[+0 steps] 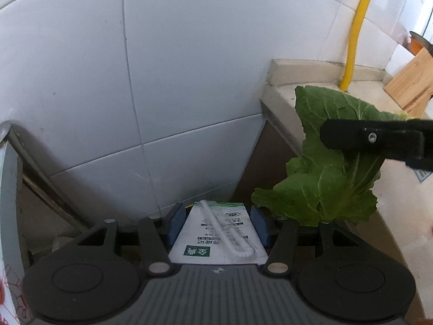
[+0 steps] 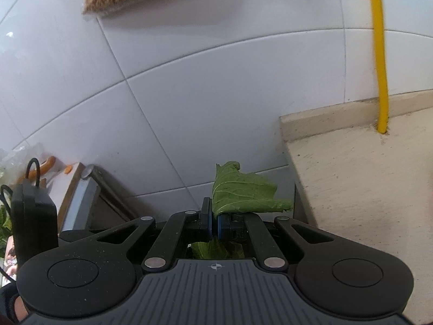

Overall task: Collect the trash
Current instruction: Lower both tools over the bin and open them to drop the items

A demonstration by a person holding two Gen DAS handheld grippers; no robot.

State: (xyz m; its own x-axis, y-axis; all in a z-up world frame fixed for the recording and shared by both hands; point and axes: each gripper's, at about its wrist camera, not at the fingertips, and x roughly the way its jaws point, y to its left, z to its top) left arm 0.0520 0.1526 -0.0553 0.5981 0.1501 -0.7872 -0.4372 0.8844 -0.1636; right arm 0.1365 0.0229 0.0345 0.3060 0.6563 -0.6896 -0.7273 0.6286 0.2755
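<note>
Left wrist view: one small white milk carton [image 1: 216, 233] with green print and a green logo square is clamped between the blue pads of the left gripper [image 1: 217, 223]. One clear-wrapped white drinking straw [image 1: 230, 235] is stuck on the upward face of the carton. The carton's long axis runs along the fingers, from the gripper body toward the far white tiled wall [image 1: 176, 81], and its print is seen upside down, so the top of the lettering lies nearer the camera. The carton is held in the air in front of the wall, left of the pale stone countertop [image 1: 284, 97].

At the right, one large green cabbage-like leaf [image 1: 324, 178] with pale veins is seen hanging from the dark finger of the right gripper [image 1: 370, 140]; its broad blade droops downward, beside the countertop edge.

From the right wrist view, the right gripper [image 2: 215, 227] is pressed together on the same leaf [image 2: 243, 195], which is pinched flat between the two blue pads; one part sticks out past the fingertips toward the far wall and another part hangs under the gripper body. One yellow pipe [image 2: 381, 81] is seen rising from the countertop [image 2: 365, 176] at the far right.
</note>
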